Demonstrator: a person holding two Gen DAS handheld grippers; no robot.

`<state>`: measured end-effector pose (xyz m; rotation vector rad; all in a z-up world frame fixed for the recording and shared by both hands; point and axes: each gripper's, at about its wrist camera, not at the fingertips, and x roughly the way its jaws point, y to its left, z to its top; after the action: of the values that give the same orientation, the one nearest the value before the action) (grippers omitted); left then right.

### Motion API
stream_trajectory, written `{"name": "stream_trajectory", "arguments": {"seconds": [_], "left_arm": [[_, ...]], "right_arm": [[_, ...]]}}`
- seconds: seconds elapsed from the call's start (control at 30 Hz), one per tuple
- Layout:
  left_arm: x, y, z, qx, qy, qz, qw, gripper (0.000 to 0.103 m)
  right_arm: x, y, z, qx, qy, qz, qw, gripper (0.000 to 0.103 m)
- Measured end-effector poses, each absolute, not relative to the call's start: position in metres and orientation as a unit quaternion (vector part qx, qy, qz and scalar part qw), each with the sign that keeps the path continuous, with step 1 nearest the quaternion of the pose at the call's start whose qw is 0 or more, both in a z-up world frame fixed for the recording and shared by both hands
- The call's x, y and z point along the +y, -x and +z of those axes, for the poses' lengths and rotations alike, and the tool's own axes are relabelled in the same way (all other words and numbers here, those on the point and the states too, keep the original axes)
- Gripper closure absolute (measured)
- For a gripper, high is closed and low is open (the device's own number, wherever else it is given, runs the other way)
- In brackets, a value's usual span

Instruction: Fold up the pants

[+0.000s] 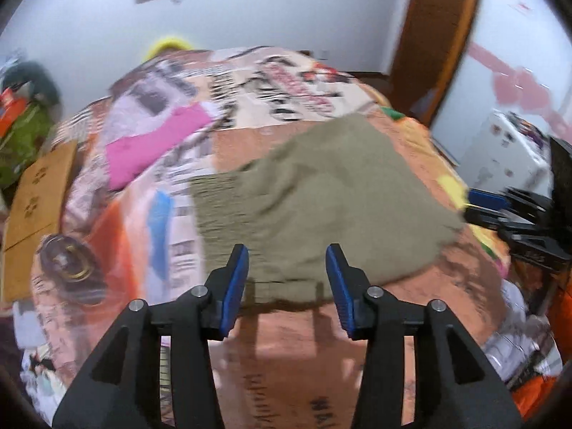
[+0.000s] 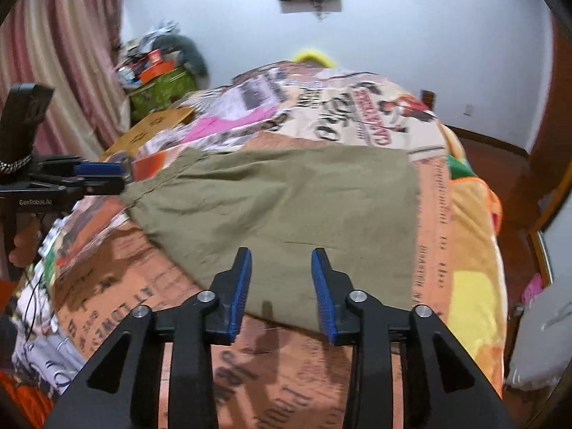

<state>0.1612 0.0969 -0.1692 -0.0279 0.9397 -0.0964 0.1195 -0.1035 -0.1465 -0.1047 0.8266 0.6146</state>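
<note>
Left black plastic two-finger gripper (image 1: 287,254) with ribbed blue pads and silver pivot screws, matching right black gripper (image 2: 281,255), white "GenRobot.AI" lettering on left gripper's side

Matt olive cloth pants (image 2: 286,207) on a printed fleecy blanket (image 2: 464,236).

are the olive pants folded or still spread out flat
Folded: the olive pants lie as one compact, roughly squarish panel on the printed blanket, with no separate legs showing.

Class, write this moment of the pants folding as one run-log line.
pants: olive, folded, lying on bed cover | left tool: open, empty, above near edge | right tool: open, empty | pink cloth: beyond, apart
</note>
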Motion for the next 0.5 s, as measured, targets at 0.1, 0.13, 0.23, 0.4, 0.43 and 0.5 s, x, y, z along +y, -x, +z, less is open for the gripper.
{"name": "stream_trajectory", "arguments": {"seconds": [0.1, 0.13, 0.23, 0.4, 0.43, 0.5], "left_arm": [[0.113, -0.17, -0.186, 0.475, 0.035, -0.018, 0.879, 0.056], [0.116, -0.172, -0.19, 0.48, 0.038, -0.013, 0.876, 0.056], [0.118, -0.175, -0.214, 0.5, 0.036, -0.004, 0.865, 0.049], [0.117, -0.169, -0.233, 0.502, 0.017, 0.003, 0.865, 0.044], [0.119, -0.169, -0.233, 0.5, 0.018, 0.0, 0.866, 0.044], [0.123, -0.168, -0.233, 0.498, 0.018, 0.001, 0.867, 0.042]], "right_arm": [[-0.117, -0.131, -0.159, 0.417, 0.019, 0.271, 0.867, 0.07], [-0.12, -0.135, -0.165, 0.427, 0.013, 0.261, 0.866, 0.07], [-0.124, -0.14, -0.187, 0.459, 0.013, 0.242, 0.855, 0.07], [-0.134, -0.141, -0.218, 0.496, 0.02, 0.229, 0.837, 0.07], [-0.137, -0.14, -0.218, 0.493, 0.02, 0.228, 0.839, 0.07], [-0.145, -0.139, -0.218, 0.497, 0.018, 0.222, 0.839, 0.071]]}}
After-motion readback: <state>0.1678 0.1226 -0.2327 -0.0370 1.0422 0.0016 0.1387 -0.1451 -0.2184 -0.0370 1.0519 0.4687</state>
